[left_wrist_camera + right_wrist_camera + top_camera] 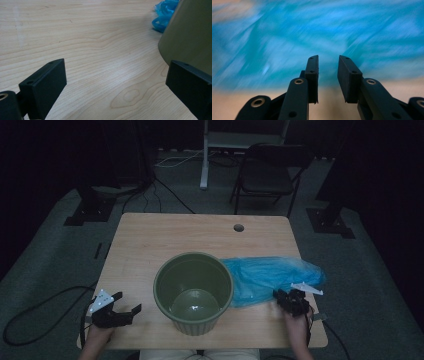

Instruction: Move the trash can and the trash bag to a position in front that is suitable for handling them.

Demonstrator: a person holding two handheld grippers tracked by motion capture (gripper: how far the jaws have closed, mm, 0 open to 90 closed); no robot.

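Observation:
A green ribbed plastic pot (193,290) stands upright near the table's front edge, and it looks empty. A crumpled blue plastic bag (272,276) lies flat to its right, touching the pot's side. My right gripper (281,296) sits at the bag's near edge, pointing at it. In the right gripper view the bag (312,32) is a blur just ahead of the gripper (328,62), whose jaws stand a narrow gap apart with nothing between them. My left gripper (129,301) rests left of the pot, jaws wide open and empty. In the left gripper view the gripper (115,75) faces bare wood with the pot (190,37) at its right.
The wooden table (165,235) has a cable hole (238,227) near its far edge. A folding chair (270,170) stands behind the table on the carpet. A black cable (40,315) loops on the floor at the left.

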